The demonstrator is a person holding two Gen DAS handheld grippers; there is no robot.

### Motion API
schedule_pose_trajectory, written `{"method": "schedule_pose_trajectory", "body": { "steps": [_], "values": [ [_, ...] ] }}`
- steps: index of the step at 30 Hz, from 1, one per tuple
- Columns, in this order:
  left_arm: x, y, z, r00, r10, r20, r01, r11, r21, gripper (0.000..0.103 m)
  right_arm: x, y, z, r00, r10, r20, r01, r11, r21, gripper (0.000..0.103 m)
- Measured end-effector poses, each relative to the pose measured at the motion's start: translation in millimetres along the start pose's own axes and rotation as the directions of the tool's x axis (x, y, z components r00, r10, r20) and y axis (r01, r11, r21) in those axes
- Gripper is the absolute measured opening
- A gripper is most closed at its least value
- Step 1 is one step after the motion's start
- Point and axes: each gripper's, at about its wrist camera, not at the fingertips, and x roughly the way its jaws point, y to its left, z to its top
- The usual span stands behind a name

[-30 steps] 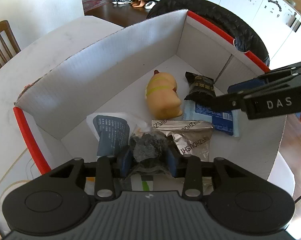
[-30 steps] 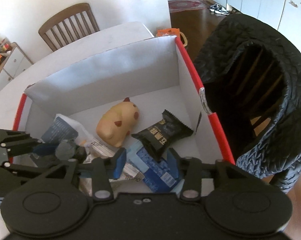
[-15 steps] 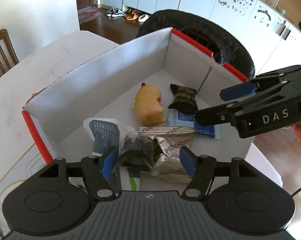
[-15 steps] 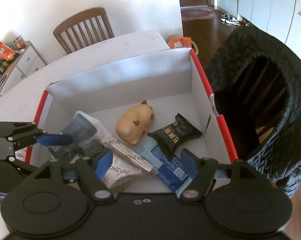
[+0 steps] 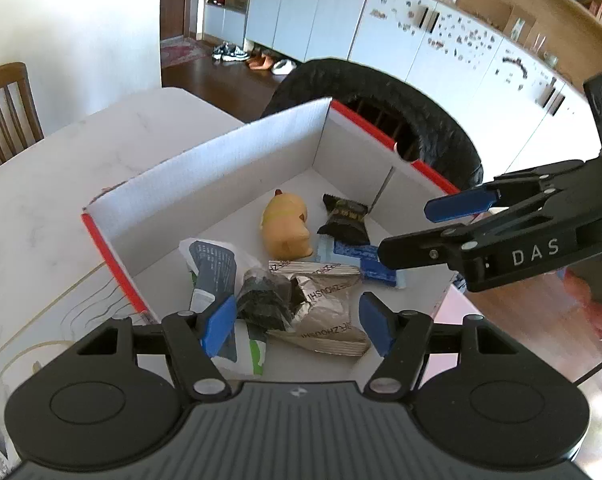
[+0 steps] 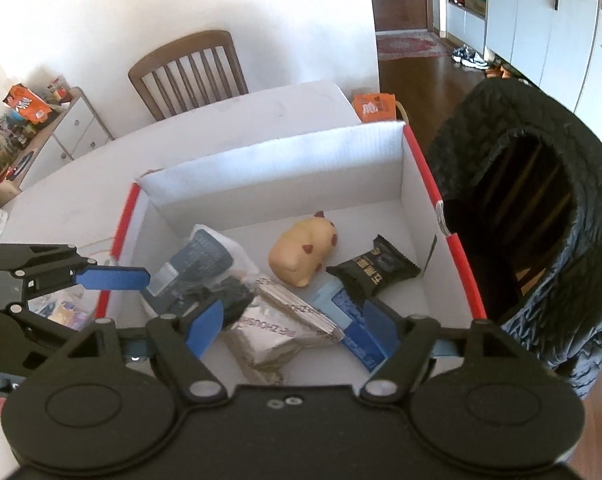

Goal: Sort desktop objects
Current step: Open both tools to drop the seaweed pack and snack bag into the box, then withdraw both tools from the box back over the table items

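Black crumpled packet [image 5: 267, 302] lies free; left tool [image 5: 297, 326] gapes wide.

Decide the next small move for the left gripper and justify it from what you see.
Probably lift the left gripper clear of the box. Its fingers are spread with nothing between them, and the crumpled dark packet lies loose on the silver pouch inside.

Inside the box [image 5: 229, 168] on the table [image 5: 61, 184]: toy [image 5: 287, 226] behind the foil packet [image 5: 325, 312]; crumpled bag [image 5: 267, 300] left of it.
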Motion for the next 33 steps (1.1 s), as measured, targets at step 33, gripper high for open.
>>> {"method": "schedule_pose_trajectory", "body": {
  "steps": [33],
  "values": [
    [-116, 75, -72, 0.992, -0.003, 0.124, 0.012, 0.997, -0.076, 0.075, -29, 133, -41, 0.997, 0.045, 0.055, -0.038, 0.991, -0.129, 0.080]
  ]
}}
